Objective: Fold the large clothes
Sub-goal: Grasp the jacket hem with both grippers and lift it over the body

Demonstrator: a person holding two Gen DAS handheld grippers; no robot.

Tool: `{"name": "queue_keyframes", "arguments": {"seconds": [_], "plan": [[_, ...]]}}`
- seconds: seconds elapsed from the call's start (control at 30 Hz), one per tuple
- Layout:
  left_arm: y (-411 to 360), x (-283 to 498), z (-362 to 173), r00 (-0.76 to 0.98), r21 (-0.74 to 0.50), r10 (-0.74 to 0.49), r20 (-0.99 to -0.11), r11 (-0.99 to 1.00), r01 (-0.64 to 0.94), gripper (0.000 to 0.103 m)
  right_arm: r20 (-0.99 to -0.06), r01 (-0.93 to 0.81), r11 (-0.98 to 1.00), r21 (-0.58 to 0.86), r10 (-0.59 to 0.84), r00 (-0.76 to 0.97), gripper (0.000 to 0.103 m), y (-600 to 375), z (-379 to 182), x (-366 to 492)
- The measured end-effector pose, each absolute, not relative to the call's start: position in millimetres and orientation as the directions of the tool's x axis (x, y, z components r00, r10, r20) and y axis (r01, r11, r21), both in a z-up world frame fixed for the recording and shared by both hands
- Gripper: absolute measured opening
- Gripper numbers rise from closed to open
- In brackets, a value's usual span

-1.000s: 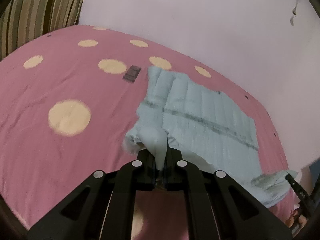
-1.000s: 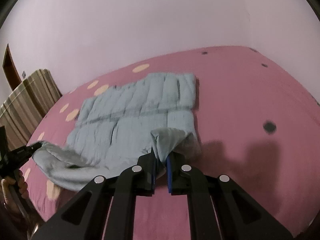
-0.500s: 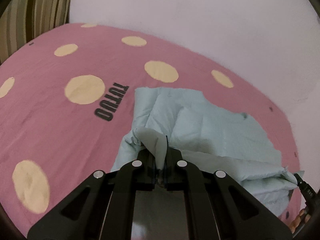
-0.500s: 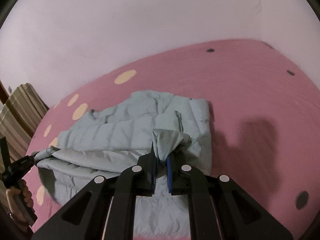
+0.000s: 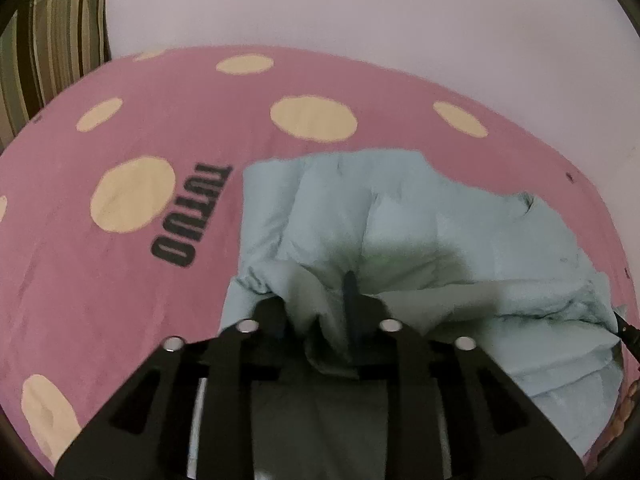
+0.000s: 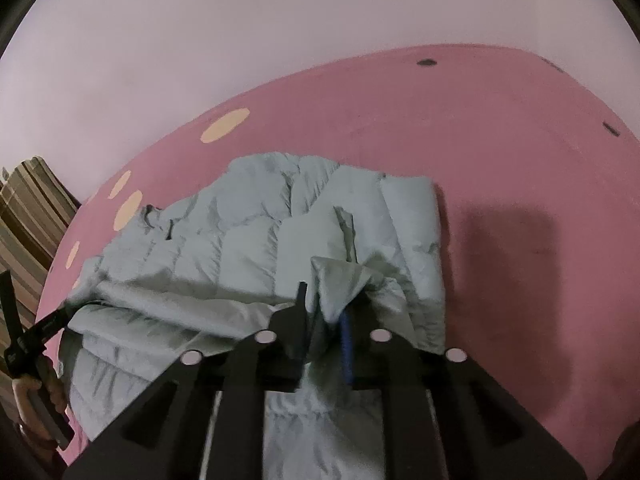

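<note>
Pose: both tools are angled downward over the bed (image 5: 100,280), side by side at the near edge of the jacket (image 6: 248,248).
Left tool (image 5: 316,312): jaws are seen opening; a loose fold of pale blue fabric is still lodged between them.
Right tool (image 6: 324,312): jaws opening likewise, a corner of the jacket standing between them.
Hidden: the jacket's near hem is covered by the tool bodies.
Jacket: folded over itself on the pink spotted bedspread.
Far: striped cushion (image 5: 52,40) against the wall.

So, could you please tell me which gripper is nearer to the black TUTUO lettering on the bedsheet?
Left. The left gripper is over the jacket corner just beside the TUTUO lettering; the right gripper is at the jacket's opposite corner, farther from it.
</note>
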State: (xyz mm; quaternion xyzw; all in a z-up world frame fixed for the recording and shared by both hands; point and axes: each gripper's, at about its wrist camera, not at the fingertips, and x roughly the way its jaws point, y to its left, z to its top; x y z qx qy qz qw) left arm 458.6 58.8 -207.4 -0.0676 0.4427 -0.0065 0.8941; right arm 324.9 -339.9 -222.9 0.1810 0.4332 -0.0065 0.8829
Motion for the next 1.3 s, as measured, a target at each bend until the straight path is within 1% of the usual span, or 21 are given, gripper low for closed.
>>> {"name": "queue_keyframes", "arguments": {"seconds": [0.03, 0.07, 0.1, 0.17, 0.23, 0.3, 0.4, 0.63, 0.7, 0.73, 0.77, 0.8, 0.83, 0.87, 0.9, 0.93, 0.97, 1.0, 1.03, 1.1, 1.3], "plan": [[60, 456, -201, 0.624, -0.139, -0.081, -0.777, 0.989, -0.045, 0.045, -0.76, 0.166, 0.933, 0.319, 0.147, 0.634, 0.027, -341, -218, 322], [62, 454, -195, 0.635, -0.154, -0.093, -0.767, 0.987, -0.042, 0.054, -0.754, 0.165, 0.933, 0.321, 0.146, 0.641, 0.037, -342, -214, 321], [65, 451, -188, 0.648, -0.176, -0.108, -0.754, 0.984, -0.041, 0.066, -0.743, 0.165, 0.933, 0.32, 0.139, 0.655, 0.049, -344, -208, 316], [70, 446, -178, 0.671, -0.207, -0.131, -0.73, 0.978, -0.035, 0.072, -0.719, 0.157, 0.934, 0.32, 0.131, 0.682, 0.055, -347, -195, 308], [76, 439, -168, 0.696, -0.223, -0.138, -0.705, 0.974, -0.033, 0.084, -0.705, 0.142, 0.938, 0.315, 0.131, 0.697, 0.057, -349, -184, 300], [84, 432, -161, 0.718, -0.214, -0.13, -0.684, 0.976, -0.027, 0.084, -0.705, 0.124, 0.945, 0.302, 0.134, 0.696, 0.062, -351, -181, 297], [94, 430, -165, 0.716, -0.193, -0.125, -0.687, 0.981, -0.014, 0.084, -0.72, 0.106, 0.958, 0.265, 0.124, 0.683, 0.062, -353, -183, 299], [105, 457, -206, 0.595, -0.217, -0.186, -0.782, 0.976, 0.02, 0.084, -0.749, 0.064, 0.961, 0.269, 0.167, 0.641, 0.062, -353, -203, 329], [103, 463, -211, 0.583, -0.221, -0.2, -0.787, 0.975, 0.036, 0.084, -0.759, 0.056, 0.964, 0.259, 0.167, 0.629, 0.062, -350, -208, 338], [101, 467, -214, 0.579, -0.22, -0.204, -0.79, 0.975, 0.044, 0.083, -0.764, 0.053, 0.966, 0.253, 0.166, 0.624, 0.062, -349, -210, 341], [98, 469, -216, 0.575, -0.212, -0.201, -0.793, 0.976, 0.049, 0.079, -0.771, 0.048, 0.968, 0.247, 0.166, 0.615, 0.062, -348, -214, 345], [96, 472, -219, 0.569, -0.201, -0.196, -0.799, 0.978, 0.055, 0.06, -0.778, 0.048, 0.969, 0.241, 0.163, 0.607, 0.061, -347, -217, 348], [91, 475, -223, 0.548, -0.188, -0.196, -0.813, 0.98, 0.072, 0.045, -0.785, 0.05, 0.971, 0.233, 0.157, 0.599, 0.058, -346, -220, 350], [88, 477, -226, 0.536, -0.18, -0.196, -0.821, 0.98, 0.084, 0.04, -0.793, 0.046, 0.973, 0.226, 0.156, 0.589, 0.044, -344, -225, 352], [85, 478, -228, 0.535, -0.168, -0.19, -0.823, 0.982, 0.09, 0.032, -0.8, 0.042, 0.974, 0.221, 0.157, 0.58, 0.033, -342, -229, 354], [82, 477, -229, 0.54, -0.146, -0.177, -0.823, 0.984, 0.101, 0.026, -0.806, 0.038, 0.975, 0.217, 0.157, 0.571, 0.028, -340, -232, 355], [80, 476, -228, 0.547, -0.13, -0.167, -0.82, 0.986, 0.106, 0.023, -0.806, 0.033, 0.977, 0.211, 0.155, 0.571, 0.022, -337, -234, 355], [80, 475, -227, 0.553, -0.123, -0.161, -0.817, 0.987, 0.106, 0.017, -0.803, 0.031, 0.979, 0.202, 0.148, 0.577, 0.017, -335, -233, 353], [79, 473, -224, 0.565, -0.118, -0.157, -0.81, 0.987, 0.105, 0.013, -0.799, 0.029, 0.981, 0.191, 0.138, 0.586, 0.014, -332, -232, 351], [80, 468, -218, 0.583, -0.111, -0.149, -0.798, 0.989, 0.099, 0.009, -0.79, 0.029, 0.983, 0.181, 0.128, 0.6, 0.008, -329, -227, 347], [74, 441, -188, 0.65, -0.031, -0.088, -0.755, 0.995, 0.099, 0.007, -0.723, 0.018, 0.986, 0.169, 0.112, 0.682, 0.007, -327, -190, 321]]}}
